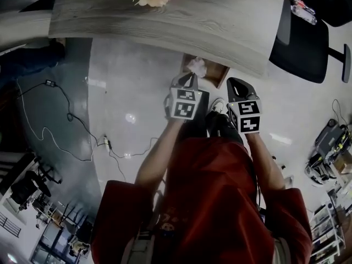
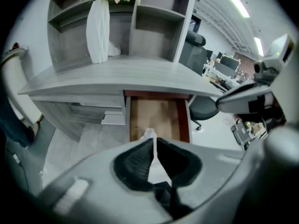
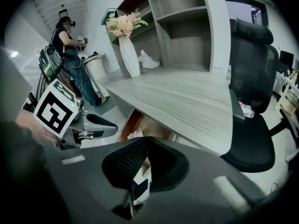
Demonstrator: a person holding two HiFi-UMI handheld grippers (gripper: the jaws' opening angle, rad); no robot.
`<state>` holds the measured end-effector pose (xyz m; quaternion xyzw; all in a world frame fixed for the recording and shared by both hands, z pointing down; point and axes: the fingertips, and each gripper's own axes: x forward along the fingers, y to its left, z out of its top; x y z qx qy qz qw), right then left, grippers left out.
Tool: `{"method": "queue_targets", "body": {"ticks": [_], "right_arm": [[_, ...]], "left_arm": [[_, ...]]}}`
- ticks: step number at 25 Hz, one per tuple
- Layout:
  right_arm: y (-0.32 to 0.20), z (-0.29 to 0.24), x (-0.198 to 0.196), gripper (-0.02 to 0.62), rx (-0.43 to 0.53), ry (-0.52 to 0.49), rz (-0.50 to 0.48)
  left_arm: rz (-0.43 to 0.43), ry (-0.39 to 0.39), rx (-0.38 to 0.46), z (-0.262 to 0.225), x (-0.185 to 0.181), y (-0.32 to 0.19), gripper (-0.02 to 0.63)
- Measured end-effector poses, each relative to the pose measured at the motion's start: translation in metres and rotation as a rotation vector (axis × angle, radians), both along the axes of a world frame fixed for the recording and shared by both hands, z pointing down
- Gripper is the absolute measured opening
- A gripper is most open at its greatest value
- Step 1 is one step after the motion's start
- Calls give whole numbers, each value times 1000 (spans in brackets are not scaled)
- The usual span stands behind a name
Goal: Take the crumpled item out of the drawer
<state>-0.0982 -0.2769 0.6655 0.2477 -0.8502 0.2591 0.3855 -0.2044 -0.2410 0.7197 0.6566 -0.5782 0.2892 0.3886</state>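
Observation:
A wooden drawer [image 1: 219, 72] stands pulled out from under the grey desk [image 1: 165, 21]. My left gripper [image 1: 191, 77] is shut on a white crumpled paper item [image 1: 197, 66], holding it over the drawer's front end. In the left gripper view the crumpled item [image 2: 149, 135] pokes out between the closed jaws of my left gripper [image 2: 154, 143], with the drawer [image 2: 183, 120] beyond. My right gripper [image 1: 235, 83] hangs beside it to the right, shut and holding nothing. The right gripper view shows my right gripper [image 3: 145, 141] with the crumpled item [image 3: 135, 134] off to its left.
A white vase of flowers [image 2: 98, 31] stands on the desk. A black office chair [image 1: 300, 43] with a bottle [image 1: 304, 11] on its seat is at the right. Cables [image 1: 66, 114] lie on the floor at the left. A person [image 3: 70, 55] stands far left.

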Motion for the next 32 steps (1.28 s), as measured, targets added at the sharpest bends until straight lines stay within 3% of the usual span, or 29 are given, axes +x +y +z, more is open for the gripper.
{"method": "queue_targets", "body": {"ticks": [15, 32], "right_arm": [[13, 24, -11, 2, -38, 29, -37], [11, 23, -13, 2, -43, 42, -40]], "left_arm": [[82, 12, -56, 59, 1, -12, 72], [175, -38, -106, 111, 4, -21, 86]]}}
